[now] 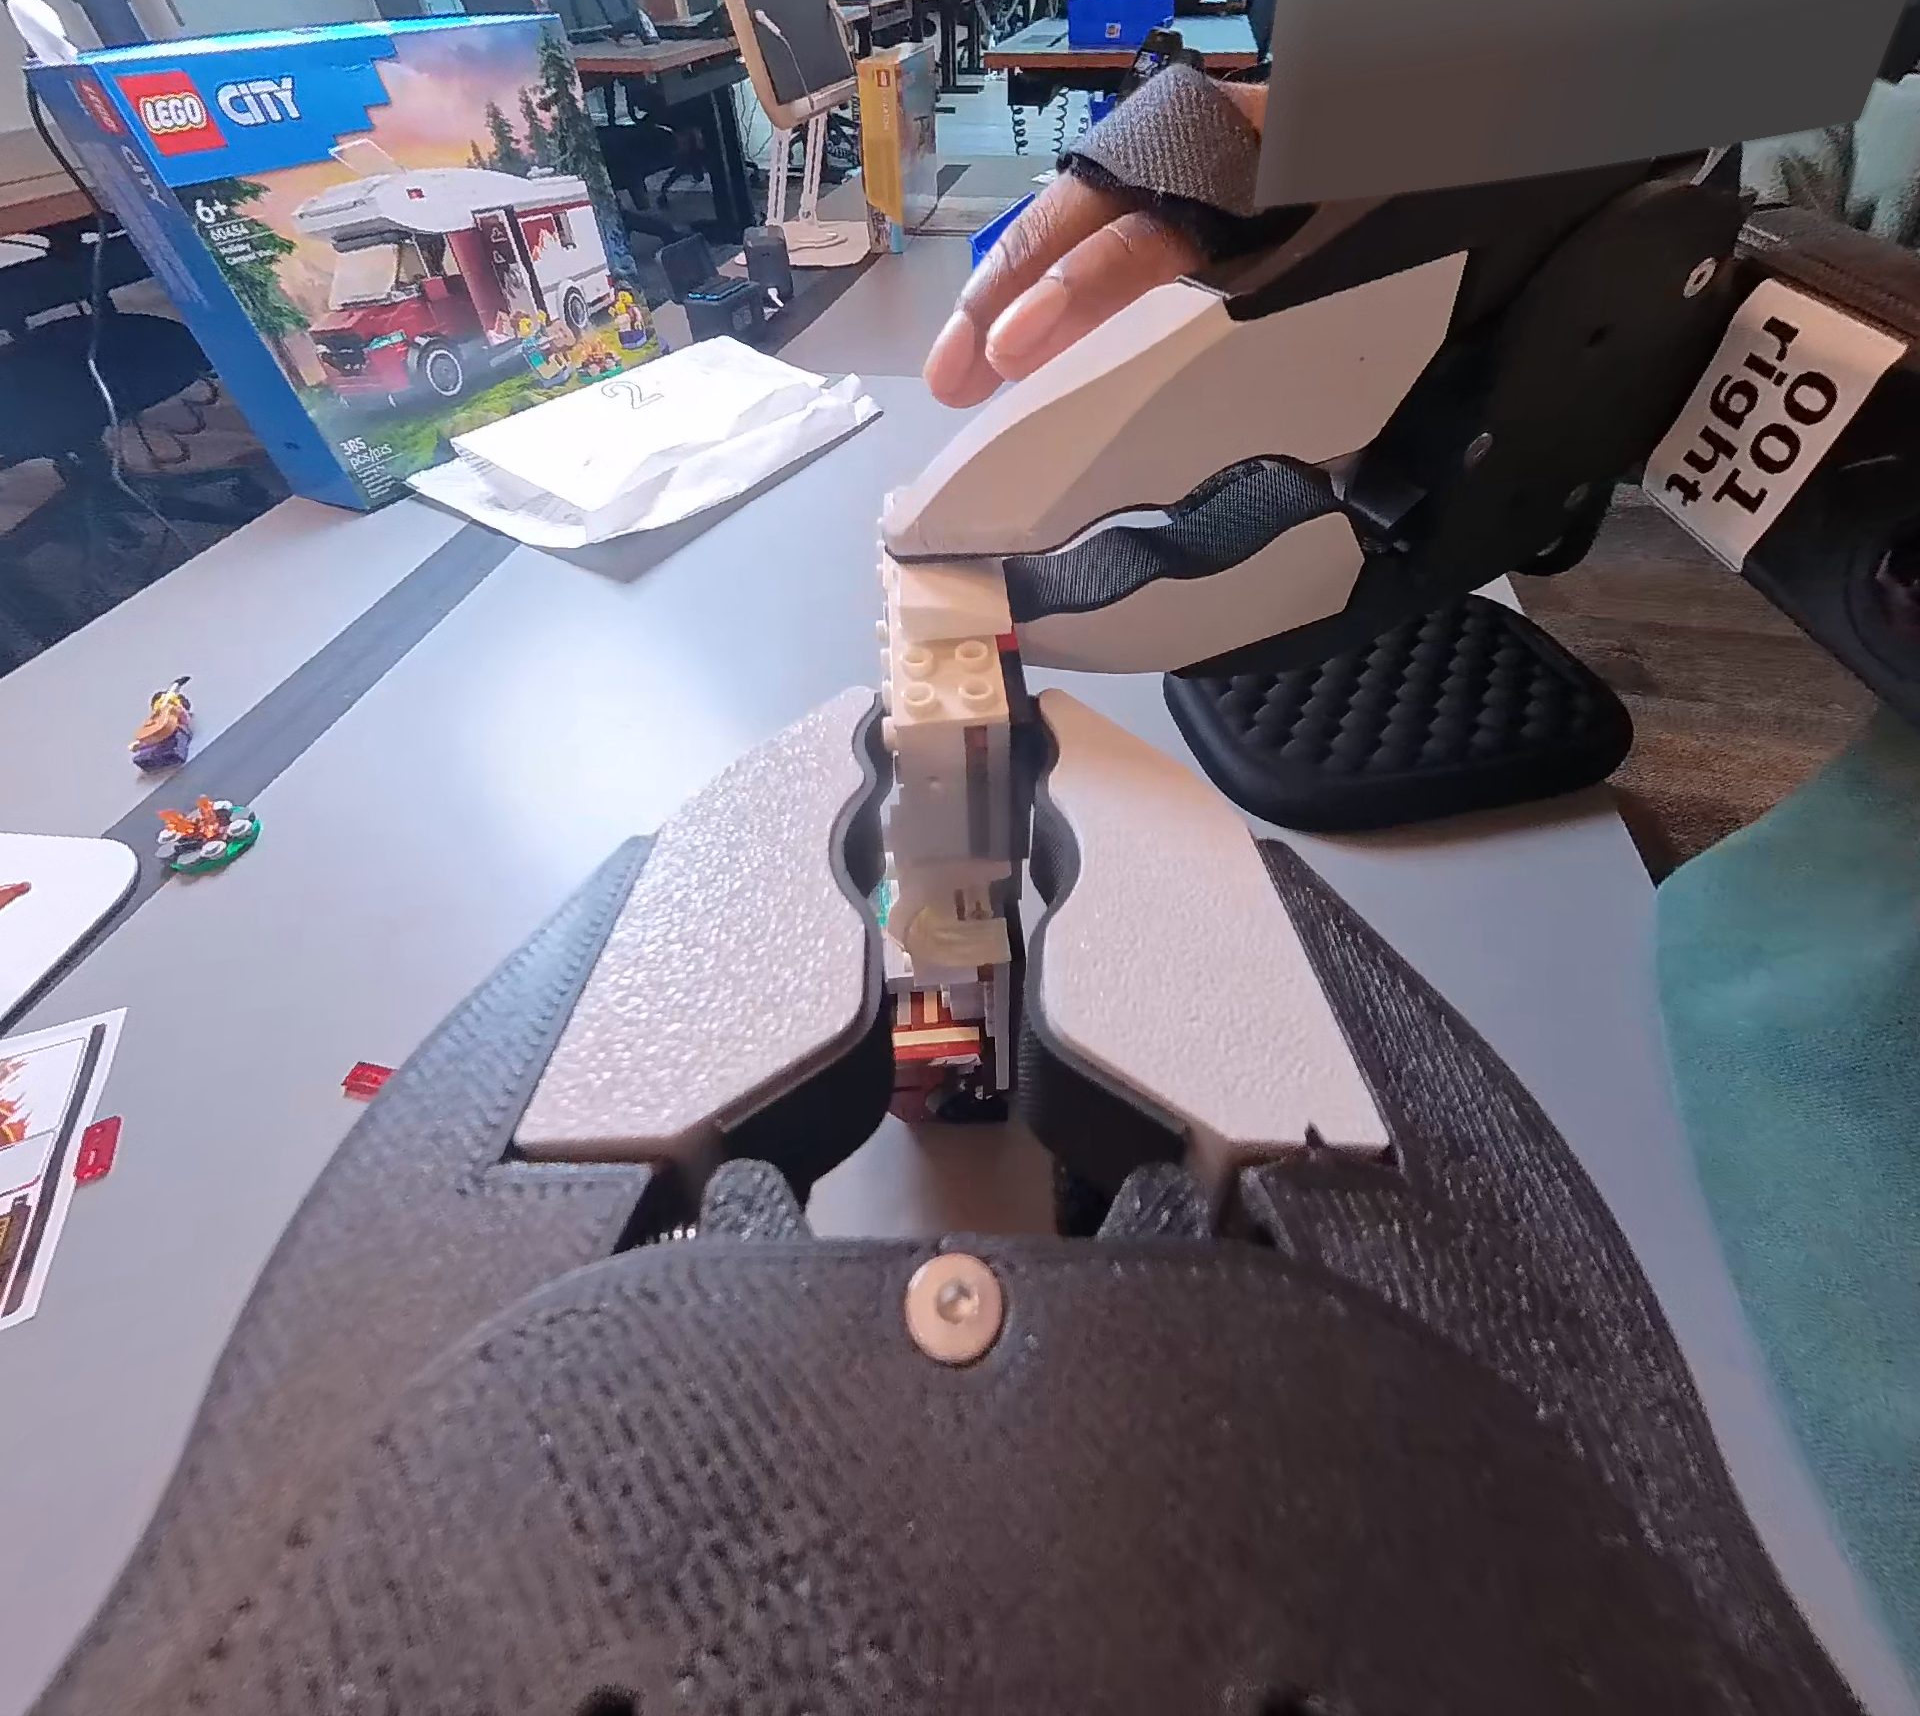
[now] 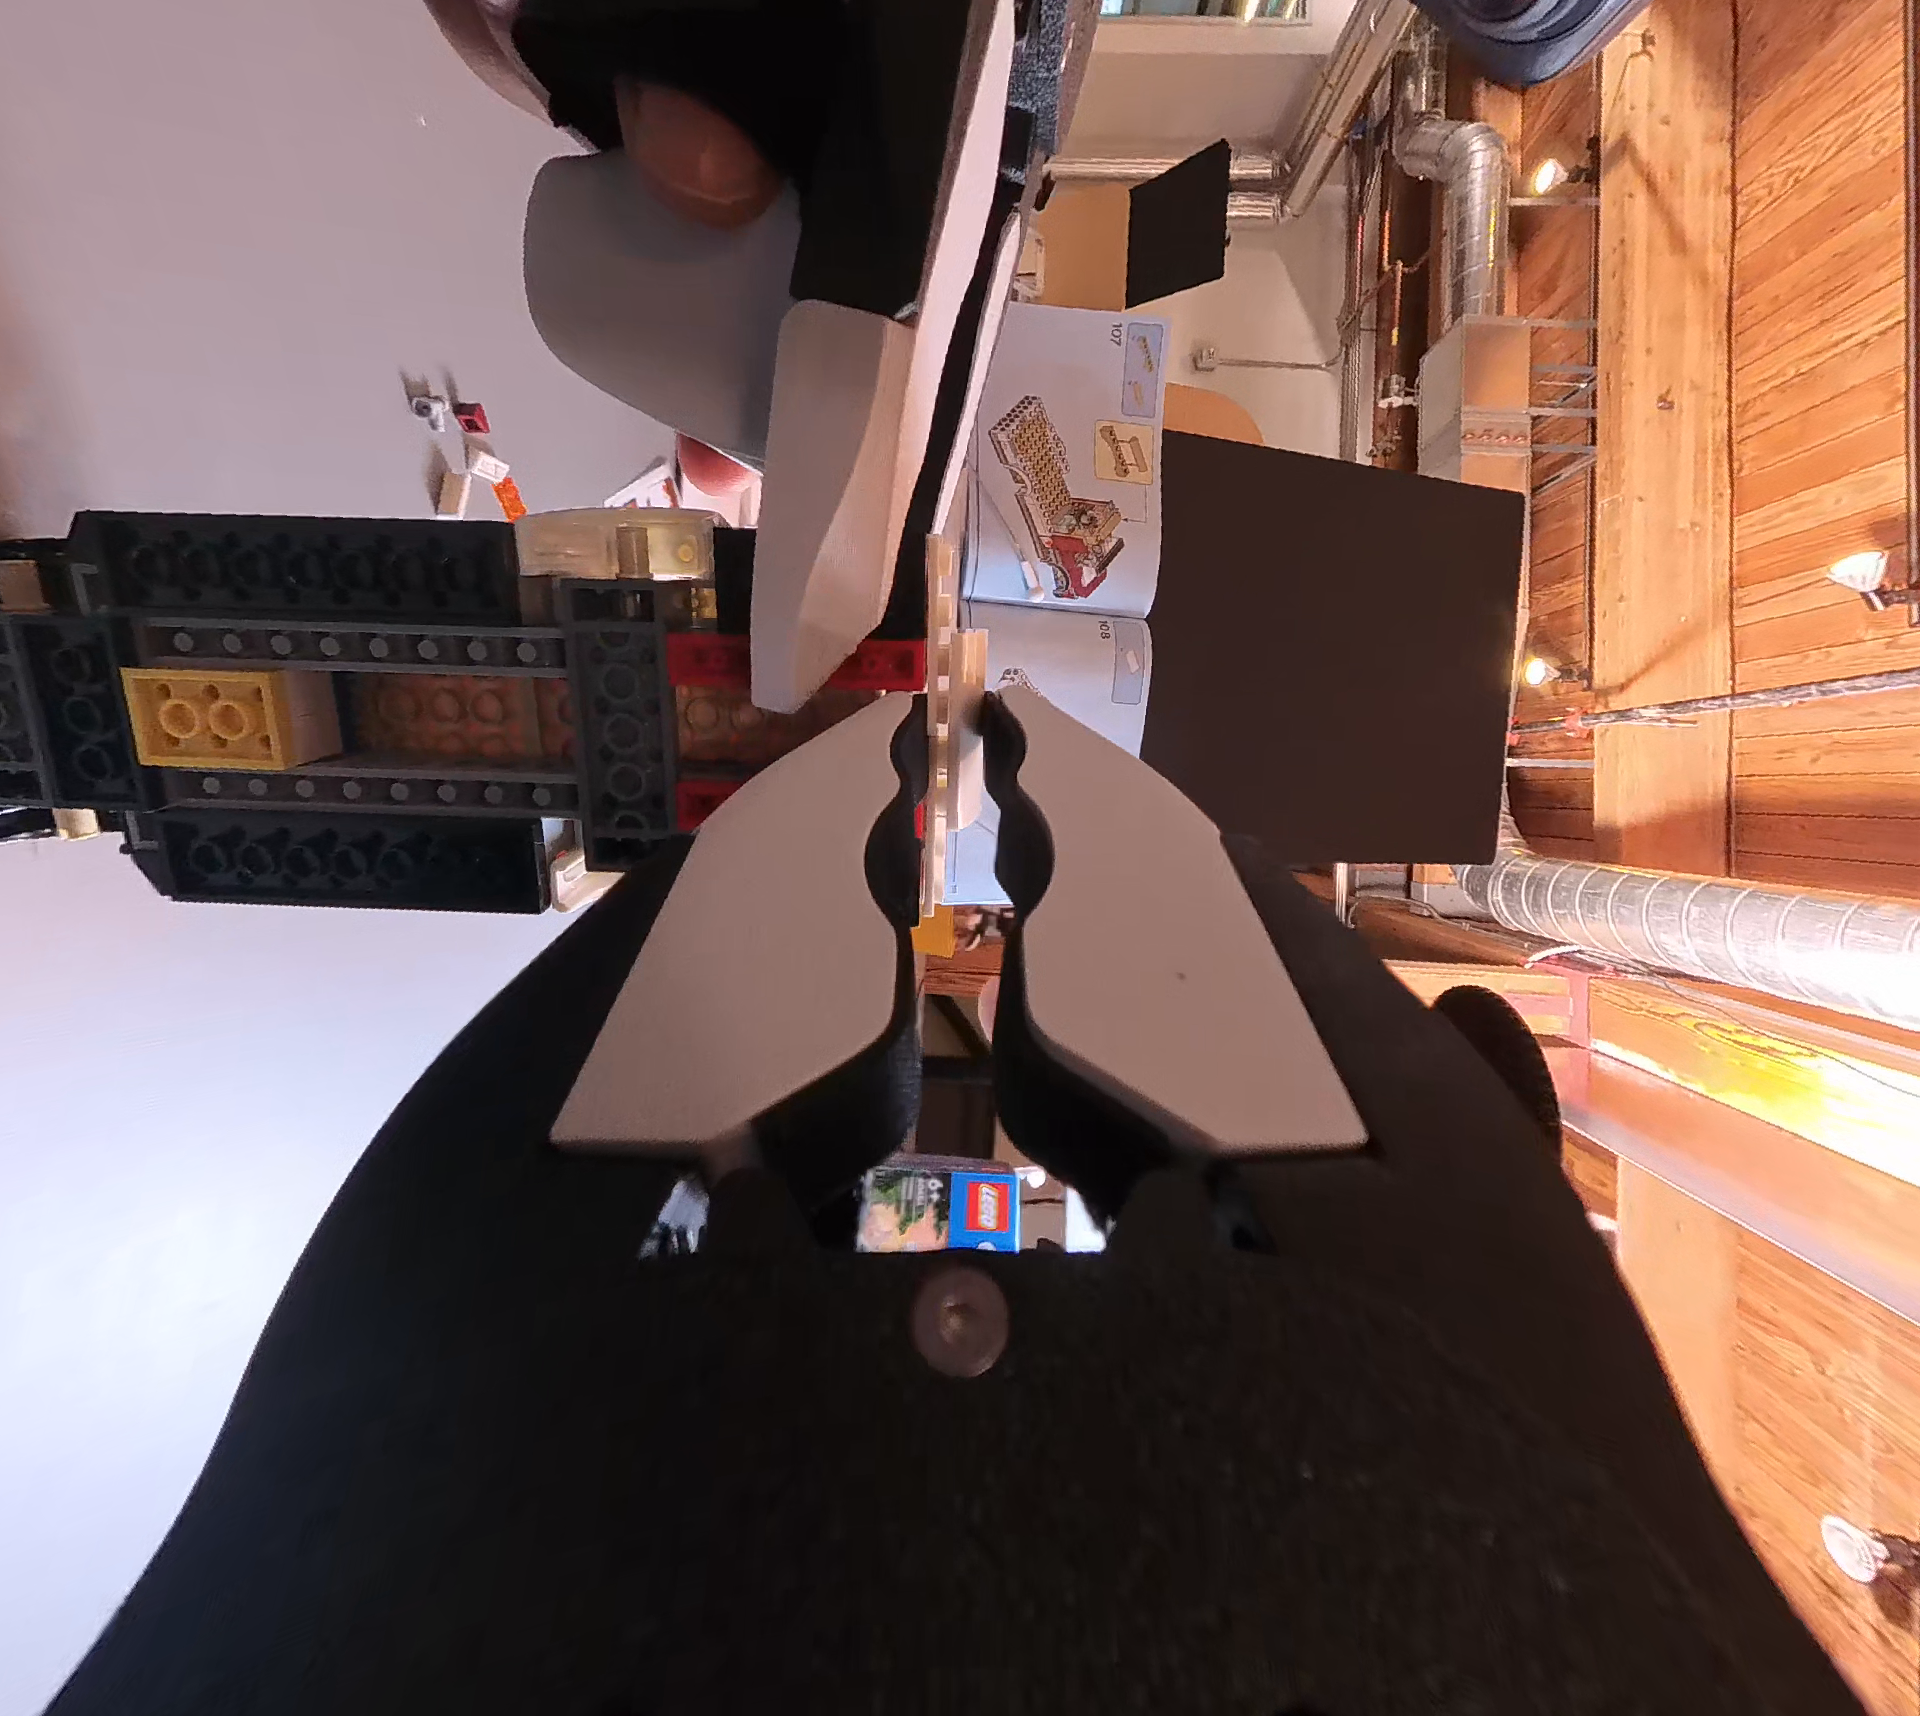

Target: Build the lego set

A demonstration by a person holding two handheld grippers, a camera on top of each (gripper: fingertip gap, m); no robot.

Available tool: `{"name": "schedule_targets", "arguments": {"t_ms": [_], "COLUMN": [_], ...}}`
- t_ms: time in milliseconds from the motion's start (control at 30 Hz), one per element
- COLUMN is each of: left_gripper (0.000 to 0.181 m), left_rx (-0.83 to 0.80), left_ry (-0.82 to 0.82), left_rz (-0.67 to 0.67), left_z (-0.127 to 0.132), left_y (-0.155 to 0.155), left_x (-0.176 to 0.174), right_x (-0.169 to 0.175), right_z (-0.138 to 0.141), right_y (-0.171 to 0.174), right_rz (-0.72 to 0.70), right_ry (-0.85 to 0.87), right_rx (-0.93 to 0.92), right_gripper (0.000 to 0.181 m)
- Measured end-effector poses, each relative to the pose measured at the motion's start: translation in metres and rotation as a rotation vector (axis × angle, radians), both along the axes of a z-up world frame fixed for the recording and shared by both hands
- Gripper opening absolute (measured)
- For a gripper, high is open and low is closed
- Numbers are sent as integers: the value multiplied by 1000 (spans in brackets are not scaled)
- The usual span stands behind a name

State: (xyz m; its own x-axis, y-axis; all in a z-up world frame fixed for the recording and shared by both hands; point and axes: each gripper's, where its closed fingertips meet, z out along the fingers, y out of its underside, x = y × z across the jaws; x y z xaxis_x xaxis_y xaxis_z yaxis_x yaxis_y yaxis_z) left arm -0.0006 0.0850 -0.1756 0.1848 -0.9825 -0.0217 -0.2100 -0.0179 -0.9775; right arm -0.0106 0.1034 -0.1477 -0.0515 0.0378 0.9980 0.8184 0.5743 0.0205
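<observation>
The white and red lego camper build (image 1: 951,773) stands on end between my left gripper's (image 1: 961,710) two fingers, which are shut on its sides. My right gripper (image 1: 956,591) comes in from the right and is shut on a thin white plate (image 1: 940,601) at the build's far end. In the right wrist view the right gripper (image 2: 953,708) pinches that white plate (image 2: 954,679) edge-on. The build's black underside (image 2: 343,710) with a yellow brick (image 2: 208,716) shows at left. The left gripper's finger (image 2: 831,523) lies above it.
The lego set box (image 1: 353,232) stands at the back left with a white paper bag (image 1: 655,440) before it. A small campfire build (image 1: 206,825), a purple figure (image 1: 164,721) and red pieces (image 1: 366,1079) lie left. An open instruction booklet (image 2: 1070,461) stands behind. A black ribbed pad (image 1: 1392,710) lies right. The grippers are tip to tip, or close to it.
</observation>
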Motion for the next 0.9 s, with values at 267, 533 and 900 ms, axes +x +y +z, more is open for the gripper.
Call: {"name": "schedule_targets", "arguments": {"t_ms": [267, 533, 900], "left_gripper": [24, 24, 24], "left_rx": [12, -2, -29], "left_ry": [4, 7, 11], "left_rz": [6, 2, -10], "left_z": [0, 0, 0], "left_y": [-2, -1, 0], "left_x": [0, 0, -1], "right_x": [0, -2, -2], "right_z": [-1, -2, -2], "right_y": [-2, -2, -1], "right_rz": [-7, -20, -15], "right_ry": [-32, -24, 29], "right_rx": [-18, -16, -24], "right_gripper": [11, 11, 10]}}
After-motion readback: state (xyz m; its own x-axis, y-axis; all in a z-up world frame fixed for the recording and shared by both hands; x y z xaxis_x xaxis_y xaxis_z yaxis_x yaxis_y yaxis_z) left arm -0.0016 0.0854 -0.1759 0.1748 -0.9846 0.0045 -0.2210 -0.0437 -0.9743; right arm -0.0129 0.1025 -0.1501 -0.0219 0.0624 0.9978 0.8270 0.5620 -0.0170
